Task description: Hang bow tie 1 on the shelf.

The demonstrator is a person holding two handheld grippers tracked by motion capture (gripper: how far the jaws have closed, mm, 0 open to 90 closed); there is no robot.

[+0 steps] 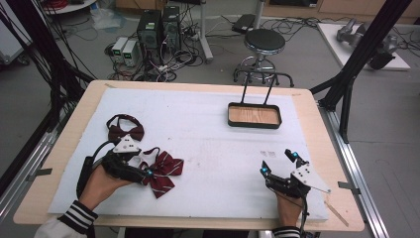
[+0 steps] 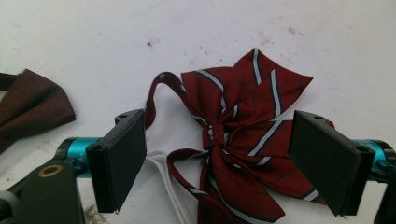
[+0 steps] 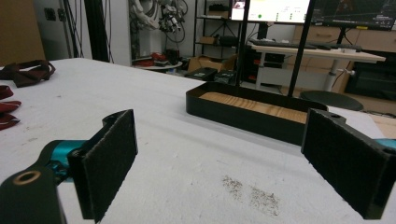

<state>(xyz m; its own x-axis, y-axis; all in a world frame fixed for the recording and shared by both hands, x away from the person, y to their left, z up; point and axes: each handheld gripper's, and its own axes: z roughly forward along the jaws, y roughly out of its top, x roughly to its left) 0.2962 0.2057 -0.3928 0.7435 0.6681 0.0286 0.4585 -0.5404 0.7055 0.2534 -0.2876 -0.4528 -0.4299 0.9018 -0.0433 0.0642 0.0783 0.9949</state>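
- High view, largest item: one table (image 1: 307, 106), its top covered by one white mat (image 1: 213, 144) that leaves a wooden border on every side.
- One tray (image 1: 254, 116), black-rimmed with a wooden floor, sits on the far right part of the mat; two thin black rods rise from its far rim. In the right gripper view the tray (image 3: 243, 114) lies beyond the jaws.
- Two bow ties lie on the left half of the mat. One striped bow (image 1: 163, 171), red with white and dark stripes, lies nearer the person; one dark bow (image 1: 125, 130), plain maroon with a looped strap, lies just beyond it.
- Two grippers, one per hand.
- One left gripper (image 1: 143, 171) lies low over the near edge of the striped bow. In the left gripper view its jaws stand wide apart on either side of the striped bow (image 2: 233, 135), with the knot between them; the pads (image 2: 122, 156) do not press on the cloth, so nothing is held.
- One right gripper (image 1: 280, 162) rests on the near right part of the mat, well apart from both bows. Its jaws are wide apart with nothing between them, pointing toward the tray.
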